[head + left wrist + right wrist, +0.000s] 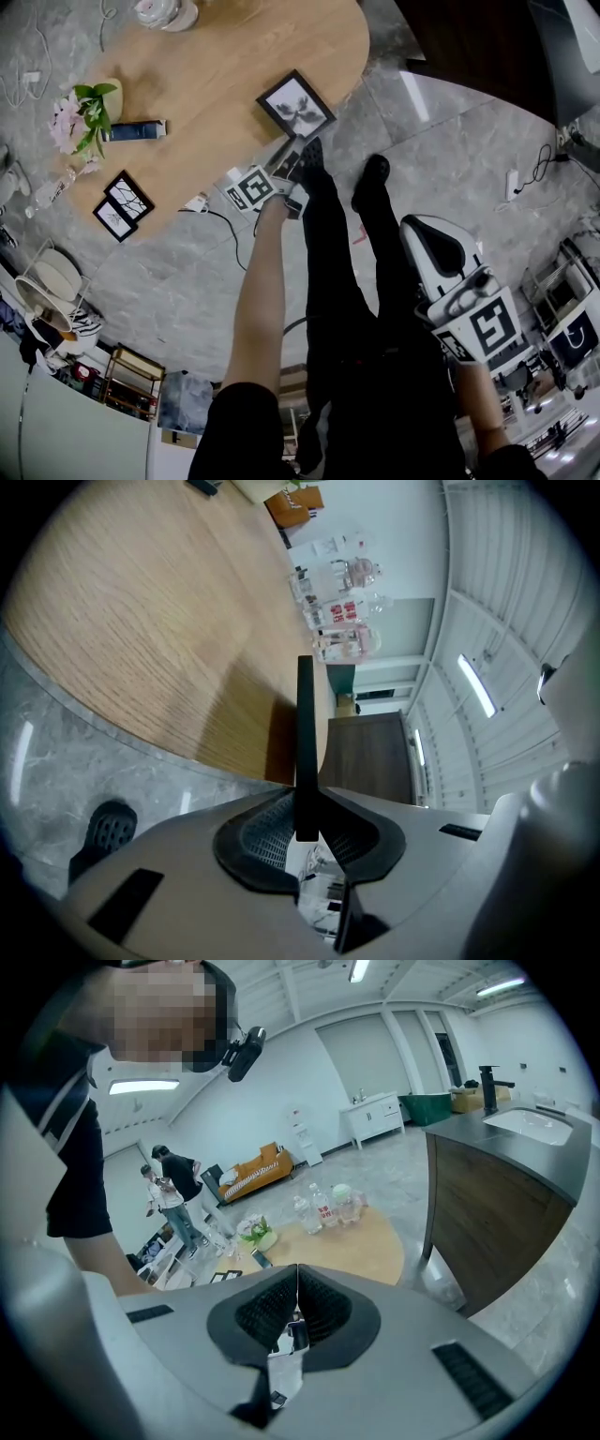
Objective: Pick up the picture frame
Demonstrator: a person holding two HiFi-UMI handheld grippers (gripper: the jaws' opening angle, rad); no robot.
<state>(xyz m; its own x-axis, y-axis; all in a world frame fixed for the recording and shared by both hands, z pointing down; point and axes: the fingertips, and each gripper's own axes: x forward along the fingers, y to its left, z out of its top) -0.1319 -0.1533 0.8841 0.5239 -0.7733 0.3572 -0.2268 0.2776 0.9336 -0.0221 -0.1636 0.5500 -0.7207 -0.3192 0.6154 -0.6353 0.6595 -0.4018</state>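
Leftmost: pink flowers with green leaves (80, 112) and two small black-framed prints (122, 206), at the left end of the oval light-wood surface (216, 66). Centre: black picture frame with white mount and dark print (295, 106), at the surface's near edge. Left gripper (305, 822): fingers narrow, clamped on the frame's lower edge, the frame seen edge-on between them. Right gripper (297, 1279): fingers pressed together, holding nothing, well apart from the frame, over the grey stone floor (441, 122).
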